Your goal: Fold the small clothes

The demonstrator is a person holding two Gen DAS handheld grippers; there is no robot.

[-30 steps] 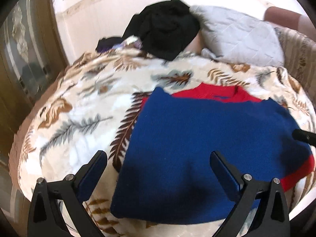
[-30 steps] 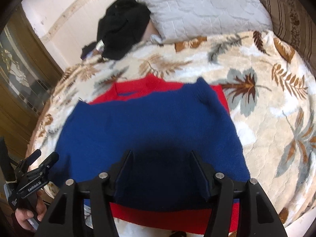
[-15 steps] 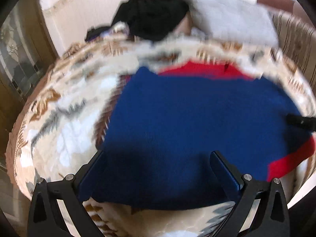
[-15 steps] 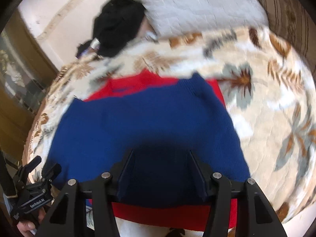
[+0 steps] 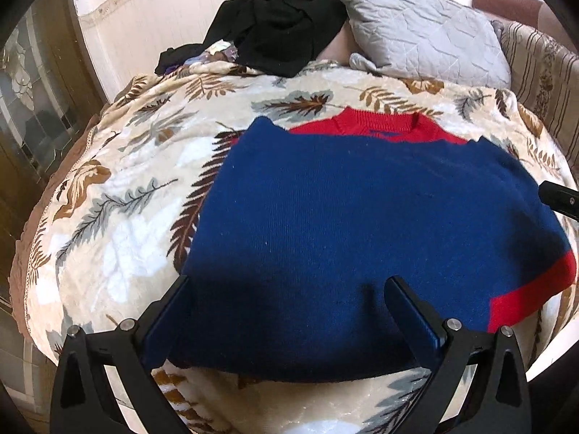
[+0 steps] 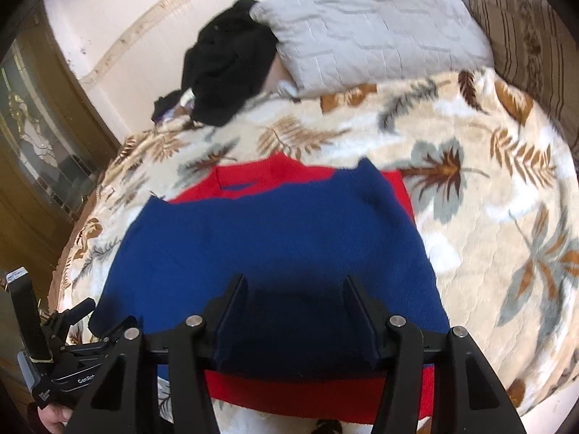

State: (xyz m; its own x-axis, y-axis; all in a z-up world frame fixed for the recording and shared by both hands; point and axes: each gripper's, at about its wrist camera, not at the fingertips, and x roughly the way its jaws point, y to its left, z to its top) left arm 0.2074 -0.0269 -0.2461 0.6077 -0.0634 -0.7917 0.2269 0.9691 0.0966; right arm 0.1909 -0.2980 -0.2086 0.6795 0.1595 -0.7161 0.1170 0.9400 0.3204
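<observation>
Folding the sweater (image 5: 362,224) well called, by my judgement, for both hand-held grippers to take its near hem at matching corners and lift evenly, so the blue panel would not slide off the red layer beneath. It lay flat on the blanket (image 5: 119,217) at the bed's near edge, red collar toward the pillow (image 5: 423,32). The left hand-held gripper (image 5: 287,311) hung over the near left corner of the sweater, jaws spread wide and holding nothing; the right hand-held gripper (image 6: 295,313) hung over the near right part, jaws also apart and empty. Whether either touched the knit could not be told. A black garment (image 5: 278,21) lay heaped at the bed's far edge beside the pillow, well apart from the sweater, so nothing seemed to block the fold.
</observation>
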